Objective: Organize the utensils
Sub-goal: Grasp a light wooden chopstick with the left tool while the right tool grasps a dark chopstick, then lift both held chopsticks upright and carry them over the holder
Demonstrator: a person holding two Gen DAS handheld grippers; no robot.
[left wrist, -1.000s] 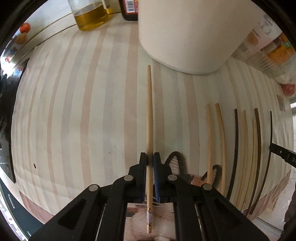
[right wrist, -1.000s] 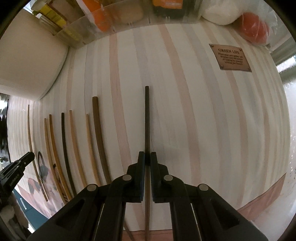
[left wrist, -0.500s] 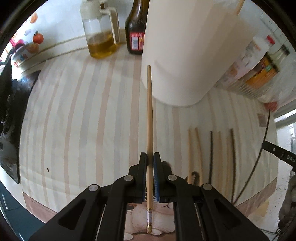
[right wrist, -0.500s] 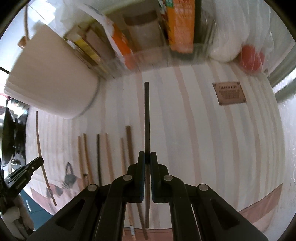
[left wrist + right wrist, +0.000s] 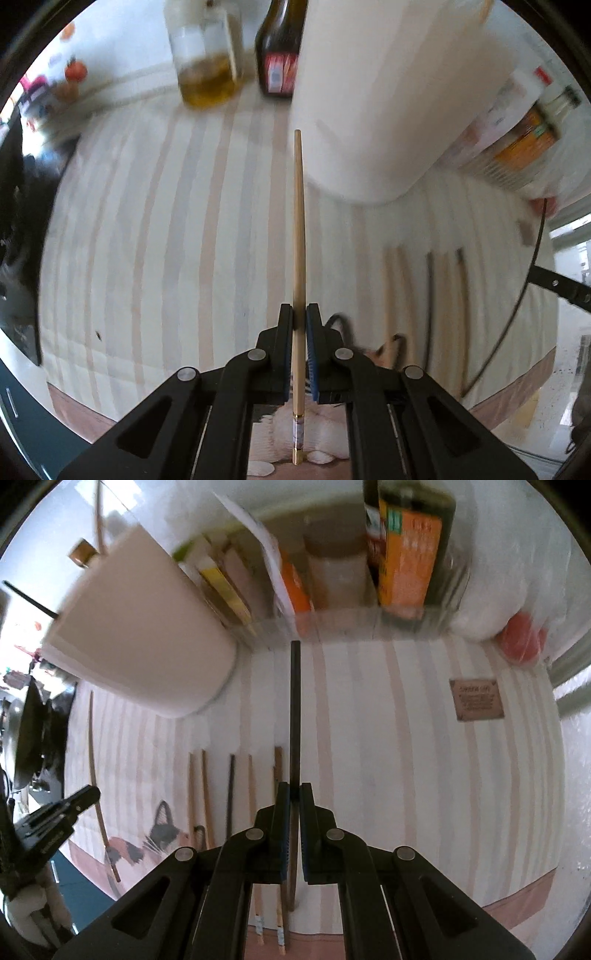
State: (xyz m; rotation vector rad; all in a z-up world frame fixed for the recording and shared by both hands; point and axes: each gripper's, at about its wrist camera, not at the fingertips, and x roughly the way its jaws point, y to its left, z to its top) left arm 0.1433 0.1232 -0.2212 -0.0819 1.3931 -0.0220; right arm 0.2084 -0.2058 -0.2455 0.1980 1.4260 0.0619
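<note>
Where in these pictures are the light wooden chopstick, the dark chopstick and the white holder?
light wooden chopstick [image 5: 298, 229]: left wrist view, middle of its shaft ahead of the tool.
dark chopstick [image 5: 295, 716]: right wrist view, middle of its shaft ahead of the tool.
white holder [image 5: 373, 110]: left wrist view, its side wall.

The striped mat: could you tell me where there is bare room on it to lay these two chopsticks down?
Left of the light chopstick, the striped mat lies bare up to the oil jar. Right of the dark chopstick, it is bare up to the brown label. It is crowded between, where the row of chopsticks lies below the white container.
</note>
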